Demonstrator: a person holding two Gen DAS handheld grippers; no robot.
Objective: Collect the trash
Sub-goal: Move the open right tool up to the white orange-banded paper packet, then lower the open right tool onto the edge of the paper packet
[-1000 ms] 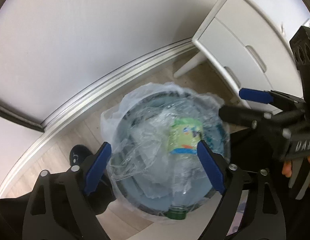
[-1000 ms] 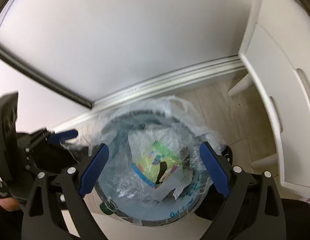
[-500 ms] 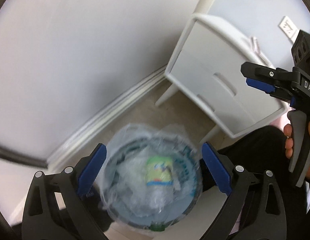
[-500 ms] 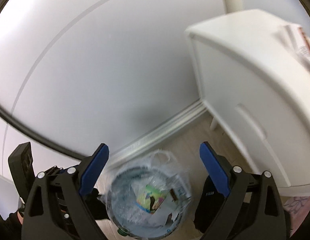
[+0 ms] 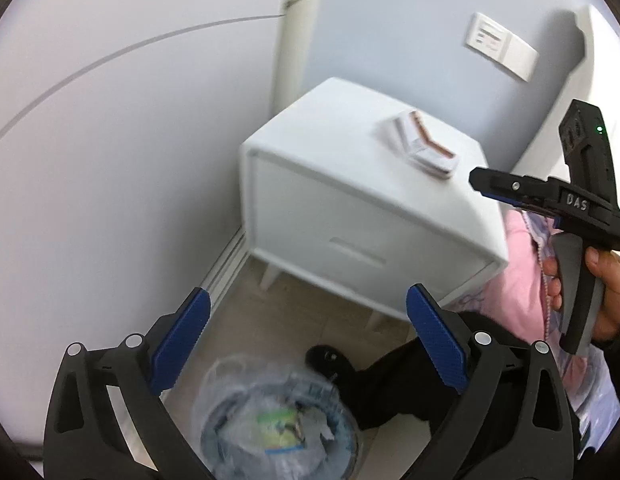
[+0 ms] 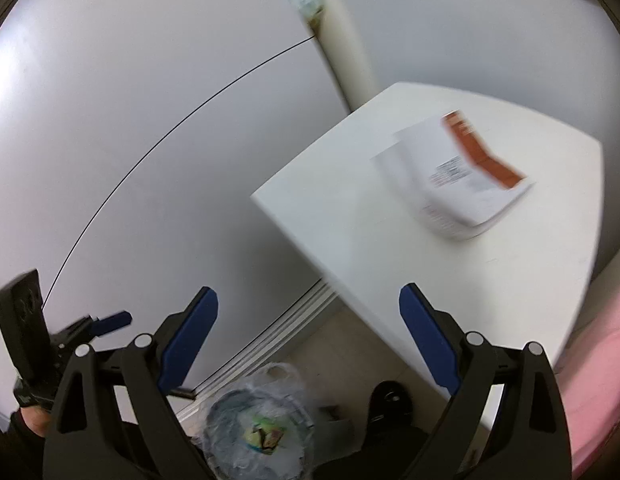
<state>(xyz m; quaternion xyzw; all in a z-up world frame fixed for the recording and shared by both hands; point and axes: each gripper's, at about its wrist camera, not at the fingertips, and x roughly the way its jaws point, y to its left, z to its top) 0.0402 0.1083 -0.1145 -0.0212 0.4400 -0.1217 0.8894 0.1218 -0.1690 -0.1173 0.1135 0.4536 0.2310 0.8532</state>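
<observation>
A round bin lined with a clear plastic bag (image 5: 276, 420) stands on the floor below me; it also shows in the right wrist view (image 6: 258, 432). Crumpled plastic and a green-labelled wrapper (image 5: 284, 426) lie inside it. A white box with an orange stripe (image 6: 455, 176) lies on top of the white nightstand (image 5: 349, 208); it also shows in the left wrist view (image 5: 421, 150). My left gripper (image 5: 306, 344) is open and empty, high above the bin. My right gripper (image 6: 308, 340) is open and empty, raised near the nightstand's top.
White wall panels (image 5: 110, 140) stand behind the bin, with a baseboard (image 5: 226, 268) along the floor. A pink bedcover (image 5: 521, 272) lies right of the nightstand. A wall switch plate (image 5: 501, 46) is above. A black shoe (image 5: 329, 360) is on the floor beside the bin.
Both grippers have risen well away from the bin and tilted up toward the nightstand. The bin has shrunk to the bottom of both views and the box on top has come into sight.
</observation>
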